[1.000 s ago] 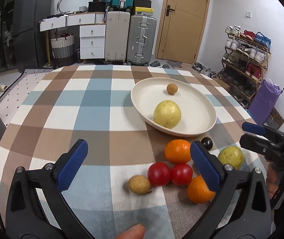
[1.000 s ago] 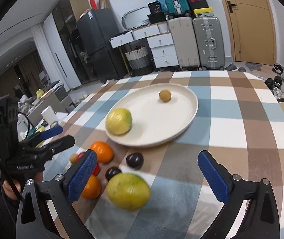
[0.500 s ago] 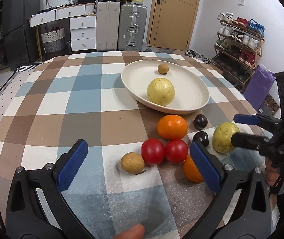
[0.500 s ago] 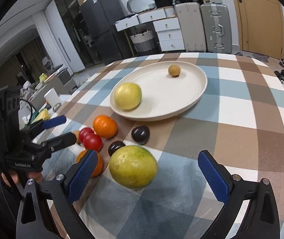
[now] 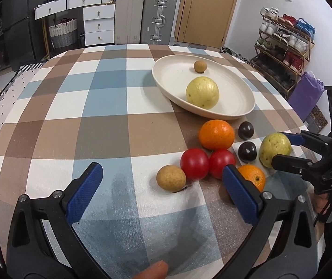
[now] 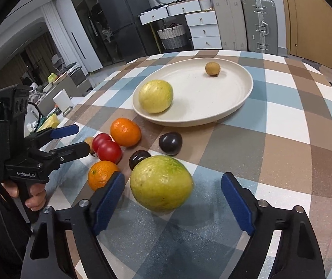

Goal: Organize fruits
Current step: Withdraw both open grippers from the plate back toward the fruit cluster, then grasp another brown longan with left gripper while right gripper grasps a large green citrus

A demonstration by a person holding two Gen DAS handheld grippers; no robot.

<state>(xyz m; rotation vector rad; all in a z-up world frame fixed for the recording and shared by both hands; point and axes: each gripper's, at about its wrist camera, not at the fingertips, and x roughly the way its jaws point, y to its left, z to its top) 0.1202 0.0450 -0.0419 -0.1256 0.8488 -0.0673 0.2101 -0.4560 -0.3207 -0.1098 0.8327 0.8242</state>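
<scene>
Fruit (image 6: 161, 183) now low in the right view, between the spread fingers of the right gripper (image 6: 172, 200), closer than a second ago, not yet grabbed; plate (image 6: 235, 102) above; left gripper (image 5: 161, 190) open too, over the table; looks ready for a squeeze.

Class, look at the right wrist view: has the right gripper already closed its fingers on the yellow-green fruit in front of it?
No: the right gripper stands open, its blue pads clear of the yellow-green fruit on both sides.

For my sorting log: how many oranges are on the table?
2. One orange lies just before the plate, touching a tomato. The other orange is nearer, partly behind the left gripper. None seems hidden.
</scene>
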